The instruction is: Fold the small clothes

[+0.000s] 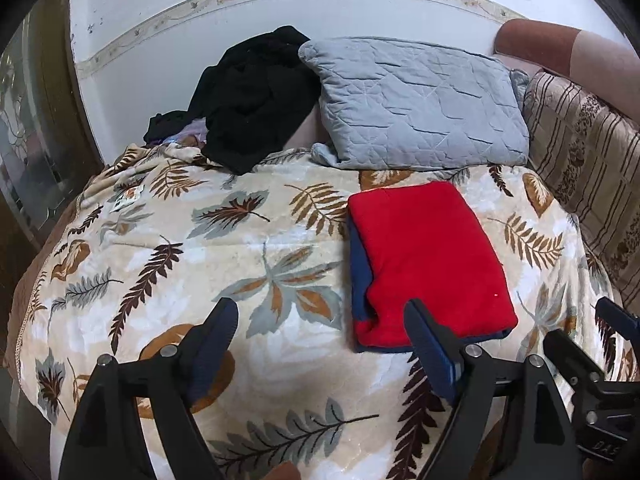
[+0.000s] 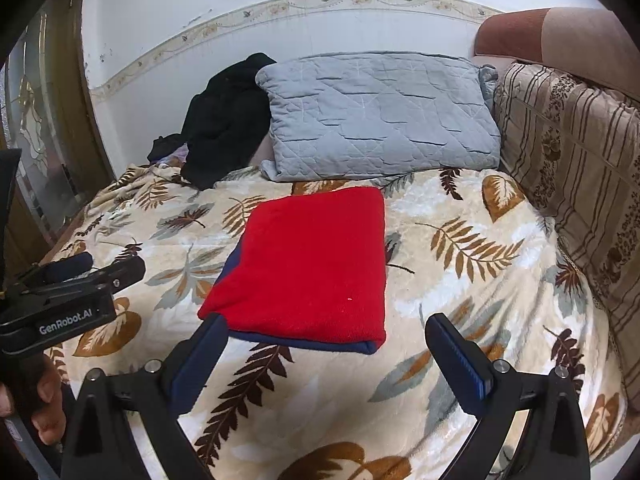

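With the red garment [image 2: 304,264] lying folded flat on the leaf blanket [image 2: 460,280] near the pillow [image 2: 380,116], both left gripper [image 1: 320,332] and right gripper [image 2: 326,344] hover spread, empty, so next likely fetch the black clothes [image 1: 252,100].

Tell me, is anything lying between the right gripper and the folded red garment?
Nothing visible does. The right gripper hangs open just in front of the red garment, with only bare leaf-print blanket between them. The grey pillow and black clothes lie beyond it.
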`<action>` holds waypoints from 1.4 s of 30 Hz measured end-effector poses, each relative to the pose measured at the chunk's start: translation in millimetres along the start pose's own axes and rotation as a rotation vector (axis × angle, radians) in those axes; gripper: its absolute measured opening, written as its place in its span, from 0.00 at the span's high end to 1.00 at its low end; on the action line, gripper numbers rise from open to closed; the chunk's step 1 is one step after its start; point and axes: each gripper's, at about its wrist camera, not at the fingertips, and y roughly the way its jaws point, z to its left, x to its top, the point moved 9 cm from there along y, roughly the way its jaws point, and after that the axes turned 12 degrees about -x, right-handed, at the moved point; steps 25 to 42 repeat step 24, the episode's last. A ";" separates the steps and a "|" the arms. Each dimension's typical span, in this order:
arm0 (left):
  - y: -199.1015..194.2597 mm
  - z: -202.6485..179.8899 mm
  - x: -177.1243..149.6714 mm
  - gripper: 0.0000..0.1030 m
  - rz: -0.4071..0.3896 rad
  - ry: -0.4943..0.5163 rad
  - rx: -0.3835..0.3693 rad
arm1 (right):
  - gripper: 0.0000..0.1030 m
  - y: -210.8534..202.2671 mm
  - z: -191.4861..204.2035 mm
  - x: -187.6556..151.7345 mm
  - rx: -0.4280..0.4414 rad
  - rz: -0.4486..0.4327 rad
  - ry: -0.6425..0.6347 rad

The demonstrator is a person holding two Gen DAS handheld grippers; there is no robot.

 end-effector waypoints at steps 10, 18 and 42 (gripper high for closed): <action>-4.6 -8.0 7.6 0.17 -0.018 0.005 -0.021 | 0.02 4.3 0.8 4.8 -0.017 -0.005 -0.020; 1.5 -10.6 9.7 0.17 -0.010 -0.005 -0.033 | 0.02 5.6 1.6 10.3 -0.020 -0.011 -0.036; 8.0 -18.4 15.0 0.17 -0.014 -0.003 -0.075 | 0.02 11.8 2.5 14.7 -0.022 -0.010 -0.049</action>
